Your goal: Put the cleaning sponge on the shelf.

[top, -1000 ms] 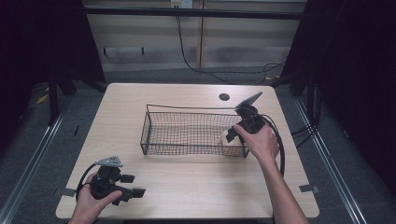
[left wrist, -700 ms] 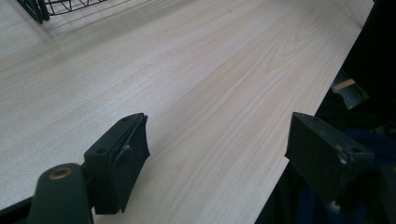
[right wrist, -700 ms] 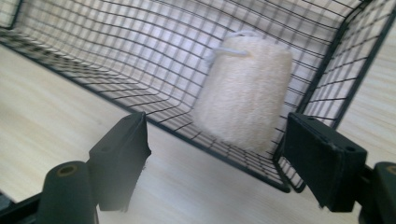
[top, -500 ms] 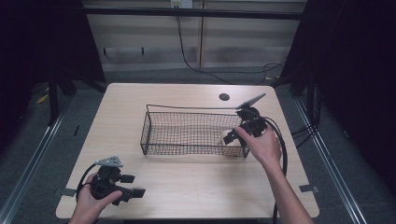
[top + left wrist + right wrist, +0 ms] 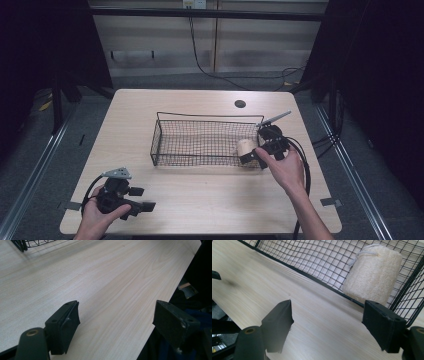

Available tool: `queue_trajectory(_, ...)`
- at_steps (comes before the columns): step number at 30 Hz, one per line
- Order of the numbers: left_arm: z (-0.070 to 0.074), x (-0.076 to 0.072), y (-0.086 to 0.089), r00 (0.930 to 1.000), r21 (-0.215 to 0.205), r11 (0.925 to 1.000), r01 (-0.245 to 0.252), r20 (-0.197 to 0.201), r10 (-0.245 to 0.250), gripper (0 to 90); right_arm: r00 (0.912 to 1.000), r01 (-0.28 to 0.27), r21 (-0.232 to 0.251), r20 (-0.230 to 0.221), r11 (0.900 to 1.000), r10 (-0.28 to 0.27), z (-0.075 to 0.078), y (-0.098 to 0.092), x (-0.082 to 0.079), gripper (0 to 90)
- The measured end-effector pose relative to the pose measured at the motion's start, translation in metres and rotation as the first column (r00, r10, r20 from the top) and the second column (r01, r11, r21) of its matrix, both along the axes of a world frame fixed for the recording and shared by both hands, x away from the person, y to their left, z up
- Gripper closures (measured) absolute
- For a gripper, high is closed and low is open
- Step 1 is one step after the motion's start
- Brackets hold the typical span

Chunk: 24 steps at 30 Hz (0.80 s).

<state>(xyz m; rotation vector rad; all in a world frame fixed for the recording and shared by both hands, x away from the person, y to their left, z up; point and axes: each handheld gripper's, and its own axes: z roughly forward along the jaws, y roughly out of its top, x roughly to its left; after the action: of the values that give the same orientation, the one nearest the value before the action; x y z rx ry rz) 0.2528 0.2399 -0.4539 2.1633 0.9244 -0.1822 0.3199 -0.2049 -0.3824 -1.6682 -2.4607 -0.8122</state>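
A black wire basket (image 5: 201, 116) stands mid-table. A beige loofah roll (image 5: 245, 147) with a white cord lies inside at its right end; the right gripper view has the loofah (image 5: 372, 277) behind the basket mesh (image 5: 312, 265). My right gripper (image 5: 250, 159) is open just outside the basket's near right corner, and its jaws (image 5: 329, 310) hold nothing over the wood. At the front left of the table my left gripper (image 5: 145, 206) rests in the hand. It is open (image 5: 117, 308) and empty, pointing along the table's front edge.
The light wooden table (image 5: 210, 200) has a round cable hole (image 5: 240, 104) at the back right. A basket corner (image 5: 22, 243) is at the top of the left gripper view. Cables trail from both grippers. Dark floor and rails surround the table.
My right gripper has drawn back toward me from the basket's right end, and the loofah now lies uncovered inside the basket. The left gripper has stayed put.
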Motion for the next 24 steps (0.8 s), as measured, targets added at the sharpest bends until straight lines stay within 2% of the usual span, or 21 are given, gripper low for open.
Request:
queue_trajectory(5, 0.0, 0.0, 0.0, 1.0, 0.0, 1.0, -0.001, 0.002, 0.001, 21.1, 0.9991, -0.027, -0.008, 0.034, 1.0, 0.027, -0.004, 0.002, -0.013, 26.1)
queue_trajectory(7, 0.0, 0.0, 0.0, 1.0, 0.001, 1.0, 0.001, 0.002, -0.001, 21.1, 0.9986, -0.033, 0.016, 0.041, 0.999, 0.032, -0.007, 0.001, -0.019, 26.1)
queue_trajectory(9, 0.0, 0.0, 0.0, 1.0, 0.002, 1.0, -0.001, 0.001, 0.001, 21.1, 0.9979, -0.038, 0.003, 0.052, 0.999, 0.038, -0.011, 0.001, -0.024, 26.4)
queue_trajectory(11, 0.0, 0.0, 0.0, 1.0, 0.0, 1.0, -0.003, 0.003, 0.003, 21.1, 0.9975, -0.044, 0.031, 0.056, 0.999, 0.042, -0.015, 0.001, -0.03, 27.2)
queue_trajectory(13, 0.0, 0.0, 0.0, 1.0, 0.002, 1.0, -0.003, 0.002, 0.003, 21.1, 0.9973, -0.04, 0.007, 0.062, 0.999, 0.039, -0.018, 0.002, -0.035, 27.3)
queue_trajectory(16, -0.001, 0.0, 0.0, 1.0, 0.0, 1.0, -0.004, 0.003, 0.004, 21.1, 0.9971, -0.046, 0.019, 0.061, 0.999, 0.045, -0.024, 0.001, -0.043, 27.3)
queue_trajectory(24, -0.001, 0.0, 0.0, 1.0, 0.0, 1.0, -0.006, 0.004, 0.006, 21.1, 0.9954, -0.045, -0.002, 0.085, 0.999, 0.045, -0.03, 0.002, -0.057, 28.0)
